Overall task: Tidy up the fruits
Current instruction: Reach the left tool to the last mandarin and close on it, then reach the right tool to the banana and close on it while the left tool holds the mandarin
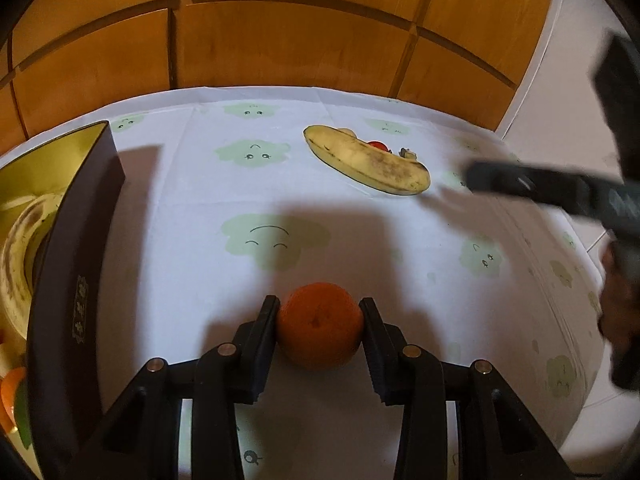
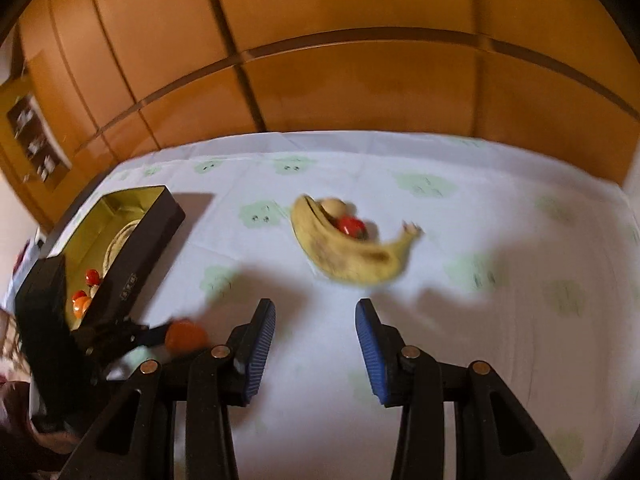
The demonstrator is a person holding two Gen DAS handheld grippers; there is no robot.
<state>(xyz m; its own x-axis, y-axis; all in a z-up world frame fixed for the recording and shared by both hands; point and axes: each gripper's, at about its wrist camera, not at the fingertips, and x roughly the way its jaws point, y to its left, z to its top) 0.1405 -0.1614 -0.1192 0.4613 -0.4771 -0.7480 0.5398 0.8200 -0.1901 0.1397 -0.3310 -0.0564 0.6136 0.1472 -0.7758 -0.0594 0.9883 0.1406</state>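
While left gripper [image 1: 319,322] clamps orange [image 1: 320,326], box [image 1: 76,280] label's illegible.

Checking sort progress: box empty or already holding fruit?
Holding fruit. The open box shows a banana plus small red and orange fruits inside.

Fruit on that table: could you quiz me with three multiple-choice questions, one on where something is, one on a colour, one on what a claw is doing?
1. Where is the loose banana?
A. on the tablecloth
B. in the box
C. on the floor

2. What colour is the fruit between the left gripper fingers?
A. green
B. orange
C. purple

3. The right gripper is:
A. holding the banana
B. holding a tomato
C. open and empty

Answers: 1 A, it lies on the cloth outside the box. 2 B, it is plainly orange. 3 C, only cloth shows between its blue pads.
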